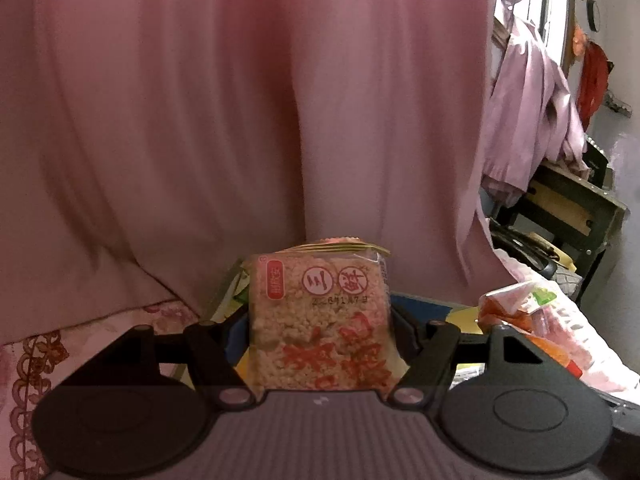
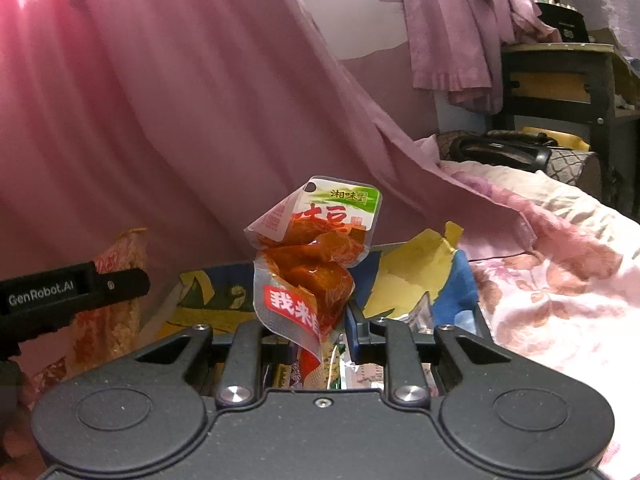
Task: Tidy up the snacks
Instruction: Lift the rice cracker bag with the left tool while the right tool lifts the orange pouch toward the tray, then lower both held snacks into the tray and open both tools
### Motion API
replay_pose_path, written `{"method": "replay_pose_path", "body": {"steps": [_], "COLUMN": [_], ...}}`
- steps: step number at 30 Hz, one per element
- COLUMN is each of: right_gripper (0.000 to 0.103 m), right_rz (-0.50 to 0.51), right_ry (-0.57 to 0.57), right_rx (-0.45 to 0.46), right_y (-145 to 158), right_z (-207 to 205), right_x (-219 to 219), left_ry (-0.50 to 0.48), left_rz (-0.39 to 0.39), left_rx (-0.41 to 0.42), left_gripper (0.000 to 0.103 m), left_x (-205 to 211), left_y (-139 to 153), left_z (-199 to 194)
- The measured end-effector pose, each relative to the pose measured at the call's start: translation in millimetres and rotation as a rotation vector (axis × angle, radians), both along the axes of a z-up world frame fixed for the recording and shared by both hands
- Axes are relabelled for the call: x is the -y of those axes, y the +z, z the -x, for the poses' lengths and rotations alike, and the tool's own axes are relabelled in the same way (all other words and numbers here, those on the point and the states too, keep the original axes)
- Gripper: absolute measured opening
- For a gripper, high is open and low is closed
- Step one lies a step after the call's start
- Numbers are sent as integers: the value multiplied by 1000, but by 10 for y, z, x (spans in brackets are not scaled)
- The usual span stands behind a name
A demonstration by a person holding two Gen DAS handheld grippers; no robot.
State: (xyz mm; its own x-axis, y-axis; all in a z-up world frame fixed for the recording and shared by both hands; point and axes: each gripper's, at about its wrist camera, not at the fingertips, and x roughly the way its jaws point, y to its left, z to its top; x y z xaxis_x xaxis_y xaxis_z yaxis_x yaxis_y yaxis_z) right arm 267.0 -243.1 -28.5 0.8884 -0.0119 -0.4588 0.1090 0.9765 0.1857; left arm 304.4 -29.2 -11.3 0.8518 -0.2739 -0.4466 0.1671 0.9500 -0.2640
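Observation:
A clear packet of puffed-rice cake with red print stands upright between the jaws of my left gripper, which is shut on its two sides. My right gripper is shut on the lower end of a crumpled orange-red tofu snack packet with a green top. Both packets hang above a blue and yellow carton with torn flaps and several snack packets inside. In the right wrist view, the left gripper and its rice cake show at the left. The tofu packet also shows at the right of the left wrist view.
A pink curtain hangs close behind the carton. Floral bedding lies to the right. Further right stand a dark shelf unit with a purple garment draped over it and a dark bag.

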Motion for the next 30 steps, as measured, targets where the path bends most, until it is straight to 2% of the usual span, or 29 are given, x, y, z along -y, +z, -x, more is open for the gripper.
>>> {"method": "replay_pose_path", "body": {"steps": [7,21,30], "right_gripper": [24,24,24], "right_rz": [-15,75,85], "right_ry": [5,38,37], "right_rx": [-16,-86,-142], "right_y": [-100,-284,-445], "right_z": [-190,-304,-321], "right_x": [-33,-177,-166], "left_ry": [12,-24,-28], "left_rz": [-31,-100,-130], "left_rx": [-46,-144,-201], "left_gripper": [74,74,74], "left_x": [3,143,165], "left_y": [-166,-414,-582], "left_z": [-180,-331,-359]}}
